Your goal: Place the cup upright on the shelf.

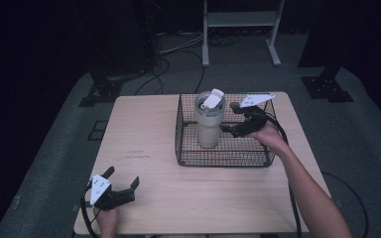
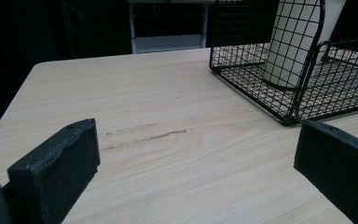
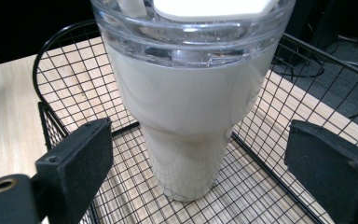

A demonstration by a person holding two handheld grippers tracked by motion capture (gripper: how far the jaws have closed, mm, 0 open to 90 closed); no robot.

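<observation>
Inside wire basket [image 1: 188, 124], tumbler [image 1: 209, 121] upright, right tongs [image 1: 230, 117] spread

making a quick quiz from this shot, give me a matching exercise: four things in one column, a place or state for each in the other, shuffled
Things:
1. tumbler
2. wire basket
3. left gripper
4. right gripper

Places or states:
A. open, low over the table's near left corner
B. open, inside the basket beside the tumbler
C. upright in the basket
D. on the far half of the table

Pairs: 1-C, 2-D, 3-A, 4-B
</observation>
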